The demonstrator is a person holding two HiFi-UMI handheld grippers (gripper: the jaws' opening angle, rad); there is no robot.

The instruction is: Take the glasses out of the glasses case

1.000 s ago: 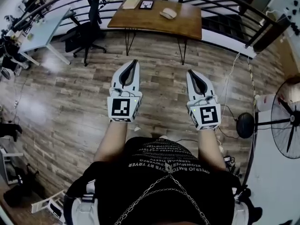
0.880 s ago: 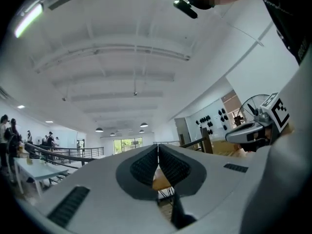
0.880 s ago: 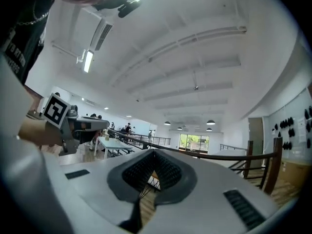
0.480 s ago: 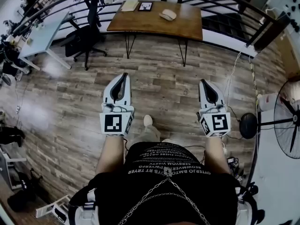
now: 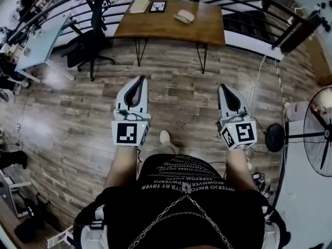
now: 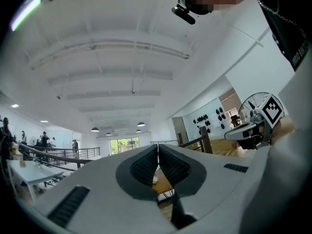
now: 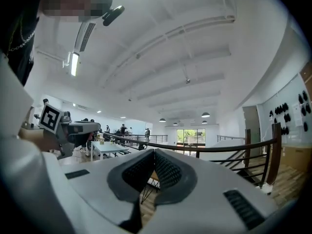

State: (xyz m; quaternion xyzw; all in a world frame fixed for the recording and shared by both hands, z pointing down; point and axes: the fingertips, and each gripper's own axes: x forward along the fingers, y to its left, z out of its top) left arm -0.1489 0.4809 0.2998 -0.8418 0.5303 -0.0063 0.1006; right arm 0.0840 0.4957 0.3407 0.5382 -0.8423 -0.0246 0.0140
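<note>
Head view | left gripper (image 5: 140, 79), right gripper (image 5: 224, 86) jaws together | glasses case (image 5: 184, 16) well apart

The head view looks steeply down past the person's chest (image 5: 181, 191) at the left hand-held gripper (image 5: 141, 81) and right hand-held gripper (image 5: 223, 87), close below, and the tabletop (image 5: 171, 27) farther ahead. Each gripper view sits just behind its own jaws, facing about level toward that tabletop, with the other hand-held gripper at its edge.

Showing white on left gripper (image 5: 141, 80) and right gripper (image 5: 224, 87), dark grey ribbing on pads (image 6: 145, 167); black-white squares on cubes (image 5: 127, 134); brown table (image 5: 155, 26); grey-brown plank floor (image 5: 72, 113); black shirt (image 5: 181, 206), white lettering.
</note>
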